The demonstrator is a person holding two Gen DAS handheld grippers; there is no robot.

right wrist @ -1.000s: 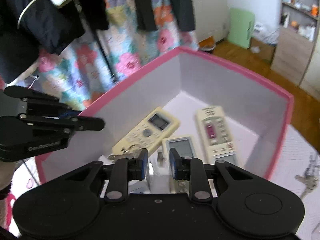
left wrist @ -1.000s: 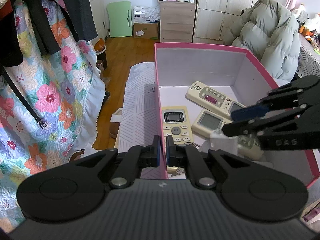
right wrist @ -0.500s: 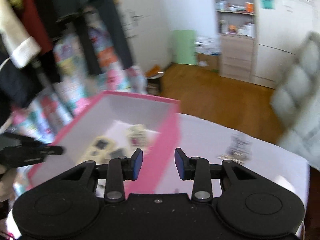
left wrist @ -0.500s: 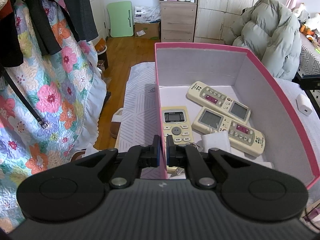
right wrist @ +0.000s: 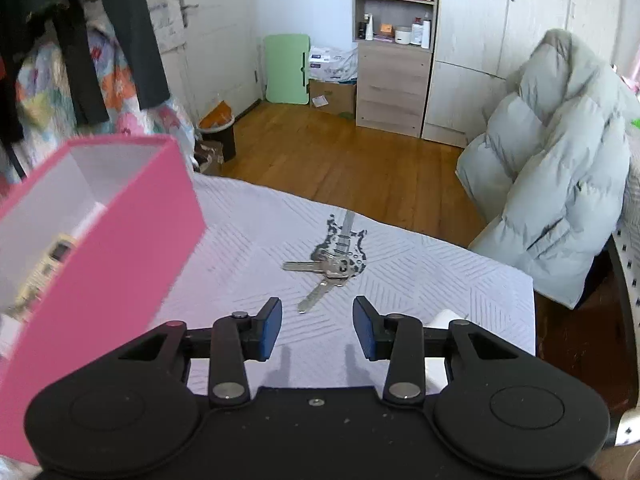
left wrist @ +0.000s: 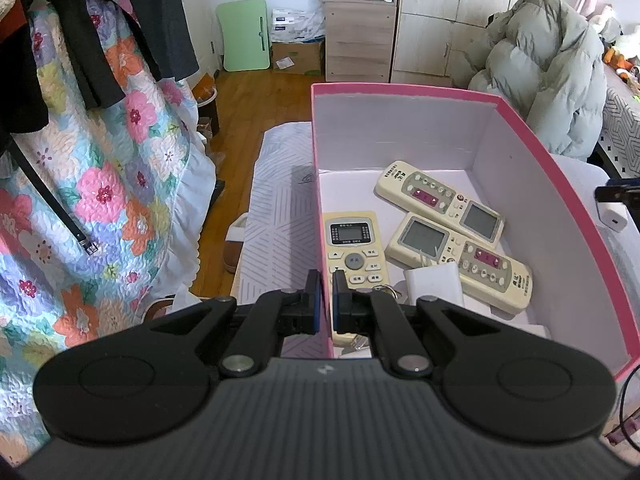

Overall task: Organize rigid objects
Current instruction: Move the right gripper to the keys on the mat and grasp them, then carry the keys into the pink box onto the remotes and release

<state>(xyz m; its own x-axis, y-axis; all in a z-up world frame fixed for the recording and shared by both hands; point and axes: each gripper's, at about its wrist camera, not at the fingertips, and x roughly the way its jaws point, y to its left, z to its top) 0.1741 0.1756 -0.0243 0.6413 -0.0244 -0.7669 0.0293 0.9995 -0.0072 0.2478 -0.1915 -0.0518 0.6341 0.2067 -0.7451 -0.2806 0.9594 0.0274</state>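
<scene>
A bedroom with a wooden floor (right wrist: 360, 160) fills the background, and a white patterned bedspread (right wrist: 420, 280) covers the surface in the lower half of the right wrist view. The pink box (left wrist: 560, 184) stands on it; in the left wrist view the left gripper (left wrist: 326, 300) is clenched on the box's near left wall. Inside the box lie three remote controls (left wrist: 444, 200) and a white charger block (left wrist: 434, 282). The right gripper (right wrist: 317, 326) is released, jaws wide apart, just above the bedspread. The keys (right wrist: 326, 274) lie at the centre of the frame, a little beyond its fingertips. A grey puffer jacket (right wrist: 560, 184) sits at the right.
</scene>
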